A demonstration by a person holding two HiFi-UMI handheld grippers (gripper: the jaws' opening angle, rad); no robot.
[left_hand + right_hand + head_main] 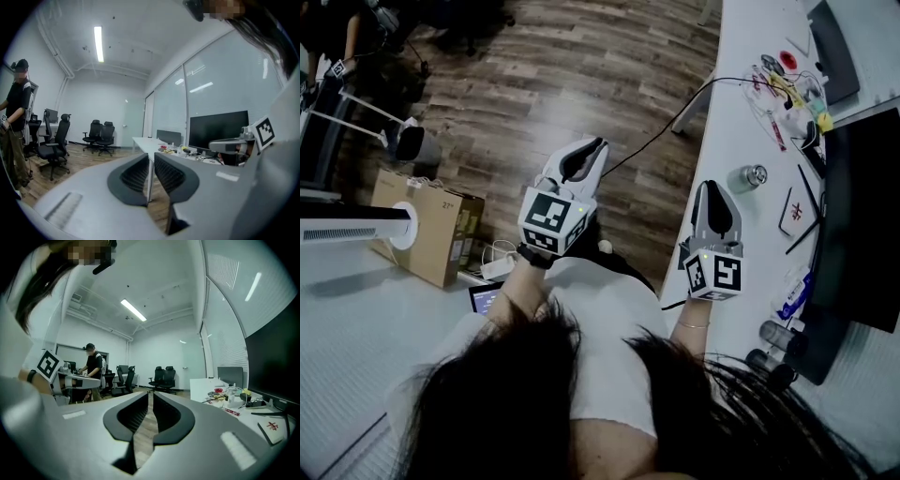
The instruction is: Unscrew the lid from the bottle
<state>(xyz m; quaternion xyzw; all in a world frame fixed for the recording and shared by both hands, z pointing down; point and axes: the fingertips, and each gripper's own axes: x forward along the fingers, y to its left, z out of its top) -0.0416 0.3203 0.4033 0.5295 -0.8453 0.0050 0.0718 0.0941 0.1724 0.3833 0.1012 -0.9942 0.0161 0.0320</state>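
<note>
A small clear bottle with a silvery lid [747, 177] lies on the white table [741, 122] at the right of the head view. My right gripper [713, 188] hovers level just left of the bottle and nearer to me, apart from it. Its jaws [151, 394] are shut with nothing between them. My left gripper [592, 147] is held over the wooden floor, well left of the table. It is also shut and empty [151, 158]. Neither gripper view shows the bottle clearly.
A dark monitor [862, 216] stands along the table's right side, with cables and small clutter [783, 84] at the far end and dark containers [778, 337] near me. A cardboard box [431, 230] sits on the floor at left. Office chairs [101, 136] and a standing person [93, 364] are farther off.
</note>
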